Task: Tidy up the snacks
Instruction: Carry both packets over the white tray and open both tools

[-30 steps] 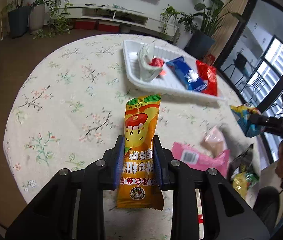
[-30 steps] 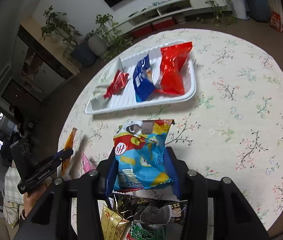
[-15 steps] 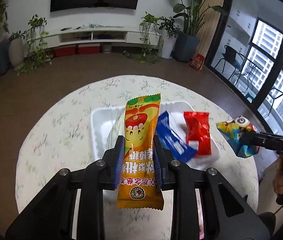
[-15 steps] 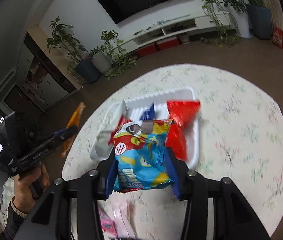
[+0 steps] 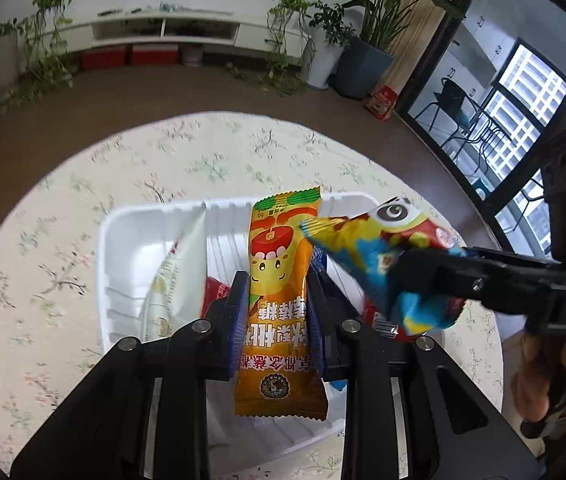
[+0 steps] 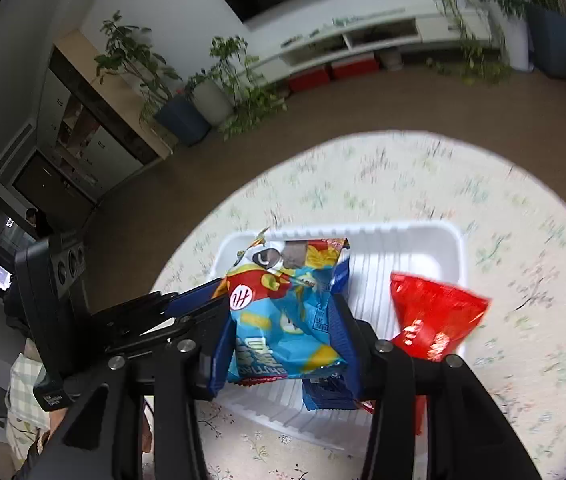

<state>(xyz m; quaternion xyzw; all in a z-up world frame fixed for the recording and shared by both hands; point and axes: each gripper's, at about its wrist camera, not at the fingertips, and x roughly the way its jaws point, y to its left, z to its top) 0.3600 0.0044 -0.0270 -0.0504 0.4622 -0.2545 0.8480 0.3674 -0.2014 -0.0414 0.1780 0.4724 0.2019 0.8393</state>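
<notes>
Clamping an orange snack packet (image 5: 279,280), the left tongs (image 5: 277,312) hover over the white tray (image 5: 123,240) on the floral counter (image 5: 63,208); the right tongs (image 6: 283,332) pinch a blue bag (image 6: 287,312) (potted plants (image 5: 311,40) beyond).

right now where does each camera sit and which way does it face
Left wrist: on the left gripper, looking down along its fingers at the tray; shows its orange packet, the right gripper and a hand.
Right wrist: on the right gripper, facing the same tray; shows its blue packet and the left gripper.
Shared: tray, table, plants.
</notes>
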